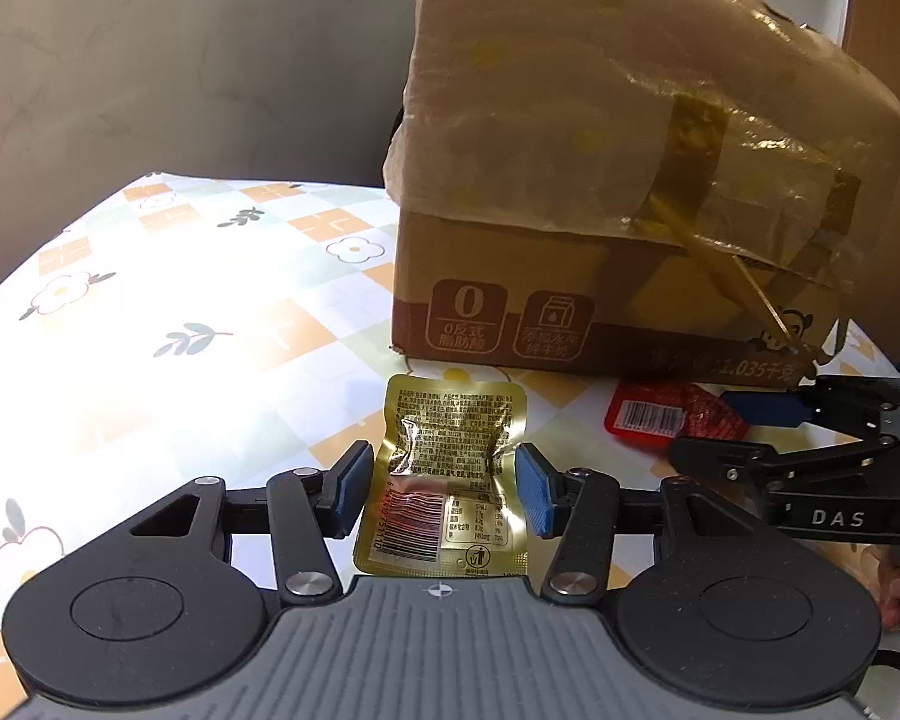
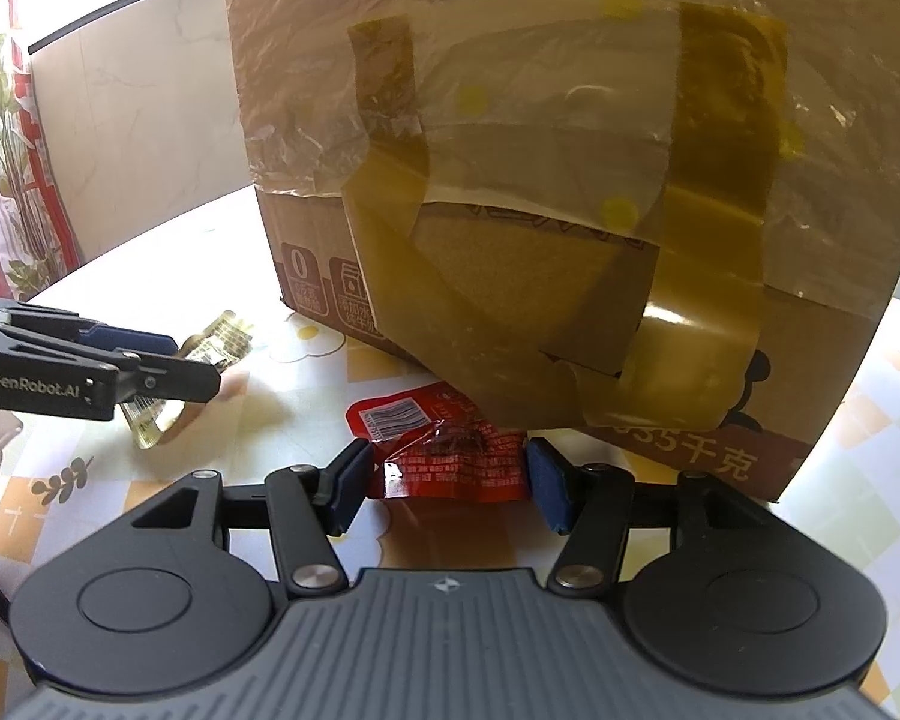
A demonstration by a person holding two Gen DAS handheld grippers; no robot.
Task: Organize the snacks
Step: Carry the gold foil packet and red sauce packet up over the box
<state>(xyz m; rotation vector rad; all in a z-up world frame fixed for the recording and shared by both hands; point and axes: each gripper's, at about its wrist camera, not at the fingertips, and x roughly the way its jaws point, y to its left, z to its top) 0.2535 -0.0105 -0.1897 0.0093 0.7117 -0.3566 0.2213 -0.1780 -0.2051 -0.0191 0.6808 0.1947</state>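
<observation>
**Two snack packets pinched in front of the box**

Sunlit and patterned with flowers and orange squares, the bench [image 1: 222,276] carries a taped cardboard box [image 1: 570,276] with a plastic bag [image 1: 600,108] draped over its top. Just in front of the box lie the snacks. A gold packet [image 1: 450,468] sits between the blue pads of the left claw [image 1: 444,489], printed back facing up, its middle crumpled where the pads press in from either side; that claw is pinching it. Whether the packet is clear of the bench or lying on it I cannot tell. Beside it, nearer the box, a red packet [image 2: 444,450] lies with its barcode up, held at its near edge by the right claw [image 2: 447,480], whose pads touch both of its sides and buckle the foil.

To my eye the risk is in the grips themselves. Both packets are slick foil, taken only by their edges, so either could slide out or fold when lifted. The loose bag overhangs the box, and a rising claw could snag on it.
</observation>
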